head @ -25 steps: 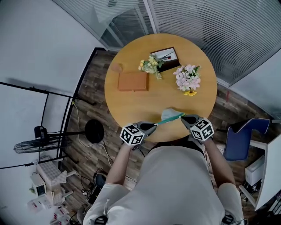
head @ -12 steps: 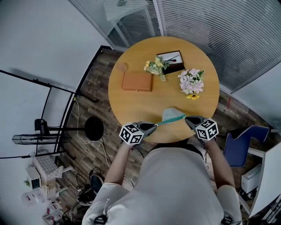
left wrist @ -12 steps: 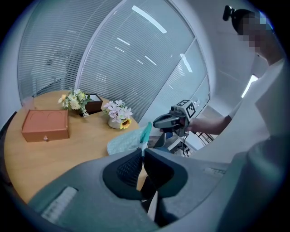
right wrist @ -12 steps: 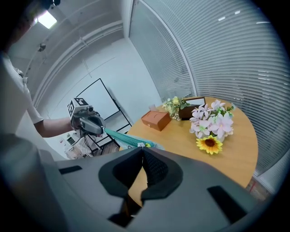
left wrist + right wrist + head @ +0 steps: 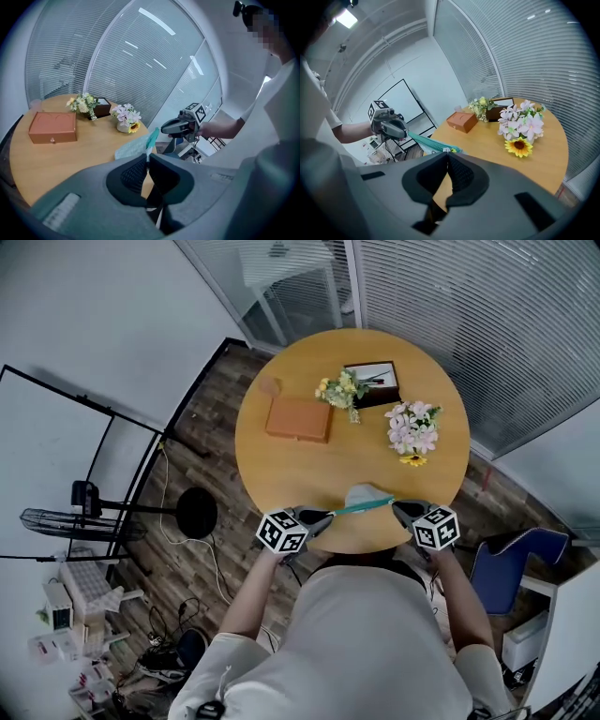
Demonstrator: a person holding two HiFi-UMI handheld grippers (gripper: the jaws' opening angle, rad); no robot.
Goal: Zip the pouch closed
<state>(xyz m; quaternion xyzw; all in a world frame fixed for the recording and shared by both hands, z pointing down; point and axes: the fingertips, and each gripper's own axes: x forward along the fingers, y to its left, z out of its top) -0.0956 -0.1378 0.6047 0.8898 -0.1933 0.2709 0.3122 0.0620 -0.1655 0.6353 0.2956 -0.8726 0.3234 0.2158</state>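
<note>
A pale teal pouch (image 5: 364,498) lies at the near edge of the round table (image 5: 281,474), its teal zip edge (image 5: 361,509) stretched straight between my two grippers. My left gripper (image 5: 325,517) is shut on the left end of that edge (image 5: 151,139). My right gripper (image 5: 397,509) is shut at the right end, where the small metal zip pull (image 5: 446,150) sits at its tips. In the left gripper view the right gripper (image 5: 165,127) shows beyond the pouch (image 5: 133,149). In the right gripper view the left gripper (image 5: 404,133) holds the far end of the zip (image 5: 424,142).
On the table stand a brown box (image 5: 297,418), a yellow-white bouquet (image 5: 342,390), a dark tray (image 5: 373,383) and a vase of pink flowers with a sunflower (image 5: 412,432). A blue chair (image 5: 511,559) is at the right and a round stand base (image 5: 197,515) at the left.
The head view has shifted slightly, so the table sits lower and more to the right. Both grippers keep the pouch's zip edge stretched between them as before.
</note>
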